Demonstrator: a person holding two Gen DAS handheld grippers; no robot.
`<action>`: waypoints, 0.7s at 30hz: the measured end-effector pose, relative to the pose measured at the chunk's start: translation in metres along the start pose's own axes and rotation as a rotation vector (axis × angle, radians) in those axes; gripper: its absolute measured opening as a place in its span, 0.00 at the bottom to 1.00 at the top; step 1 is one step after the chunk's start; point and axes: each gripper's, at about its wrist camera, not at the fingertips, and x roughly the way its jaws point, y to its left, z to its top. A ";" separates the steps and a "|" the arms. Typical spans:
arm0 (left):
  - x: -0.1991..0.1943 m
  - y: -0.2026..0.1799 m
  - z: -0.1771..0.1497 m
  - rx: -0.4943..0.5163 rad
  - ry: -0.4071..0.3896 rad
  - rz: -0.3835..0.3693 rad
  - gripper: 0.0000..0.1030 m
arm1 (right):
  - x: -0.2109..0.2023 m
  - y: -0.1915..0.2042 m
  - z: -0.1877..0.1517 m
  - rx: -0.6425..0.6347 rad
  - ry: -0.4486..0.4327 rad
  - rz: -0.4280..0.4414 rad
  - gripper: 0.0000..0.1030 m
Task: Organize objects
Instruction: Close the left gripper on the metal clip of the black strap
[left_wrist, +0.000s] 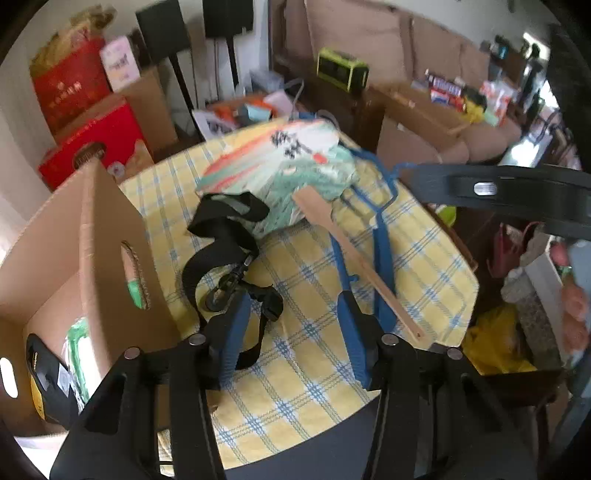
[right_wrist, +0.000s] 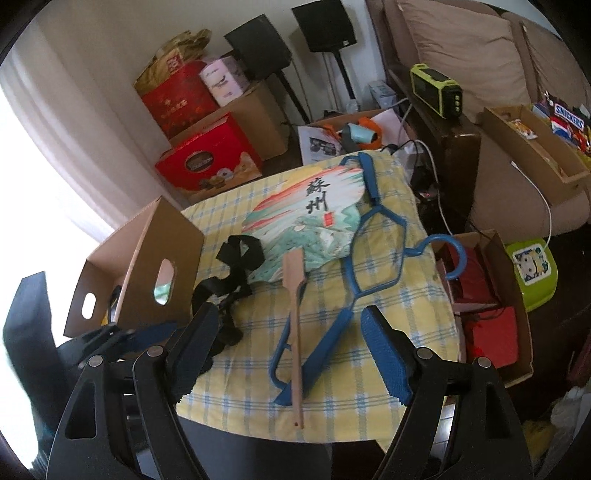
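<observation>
black strap (left_wrist: 221, 251) beside cardboard box (left_wrist: 92, 236)

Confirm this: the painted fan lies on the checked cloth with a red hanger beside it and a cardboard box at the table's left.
Wrong on the colour: the hanger is blue, as the right wrist view shows. The painted fan does lie on the checked cloth, with the cardboard box at the left.

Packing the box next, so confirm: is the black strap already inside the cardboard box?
No. The black strap lies on the checked tablecloth beside the cardboard box, outside its wall.
</observation>
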 end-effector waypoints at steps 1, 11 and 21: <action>0.005 0.001 0.003 0.000 0.017 0.009 0.44 | -0.001 -0.002 0.000 0.005 -0.003 -0.001 0.78; 0.041 0.007 0.007 0.003 0.150 0.044 0.44 | 0.002 -0.018 -0.005 0.036 0.006 -0.003 0.78; 0.059 0.012 0.001 -0.020 0.175 0.027 0.09 | 0.007 -0.015 -0.006 0.026 0.022 0.006 0.78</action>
